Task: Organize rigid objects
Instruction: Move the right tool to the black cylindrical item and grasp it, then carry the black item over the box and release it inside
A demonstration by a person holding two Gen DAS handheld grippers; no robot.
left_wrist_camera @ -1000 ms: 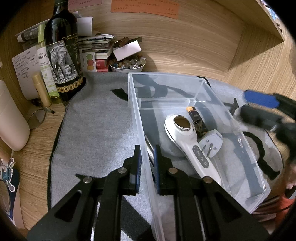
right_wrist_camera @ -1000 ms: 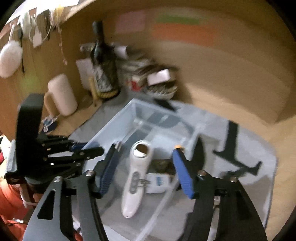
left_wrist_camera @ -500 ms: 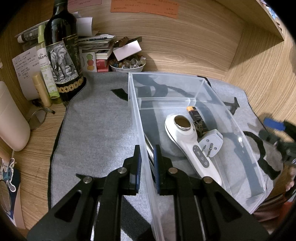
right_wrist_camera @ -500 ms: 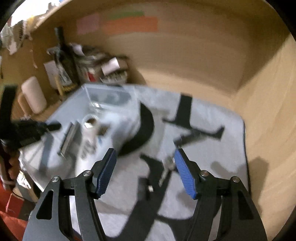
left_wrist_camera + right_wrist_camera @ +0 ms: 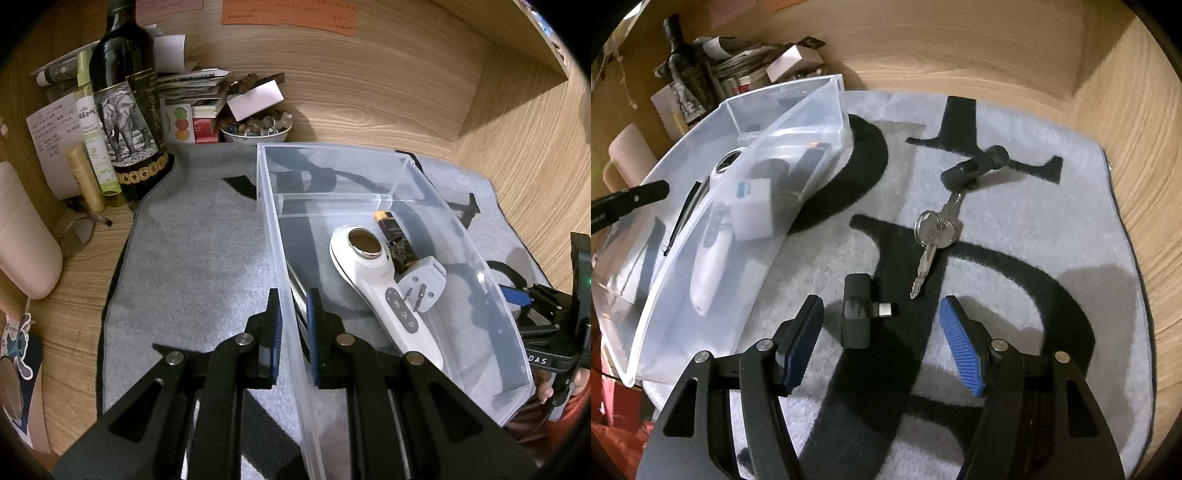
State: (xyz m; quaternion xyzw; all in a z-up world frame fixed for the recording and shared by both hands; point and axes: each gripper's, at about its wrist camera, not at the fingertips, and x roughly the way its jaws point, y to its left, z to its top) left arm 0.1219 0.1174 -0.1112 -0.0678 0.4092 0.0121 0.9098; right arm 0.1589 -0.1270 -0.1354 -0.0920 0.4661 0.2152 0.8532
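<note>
A grey mat [image 5: 1015, 229] with black lettering covers the wooden counter [image 5: 388, 96]. The left gripper [image 5: 293, 328] fingers clench the clear bin [image 5: 461, 236] wall; the right gripper [image 5: 882, 339] is released over a black adapter [image 5: 855, 314], lower centre, keys [image 5: 936, 229] beyond it.

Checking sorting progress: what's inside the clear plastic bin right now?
Inside the clear plastic bin: a white handheld massager, white plug adapter, black battery and a thin dark strip, partly hidden by the left claw.
</note>
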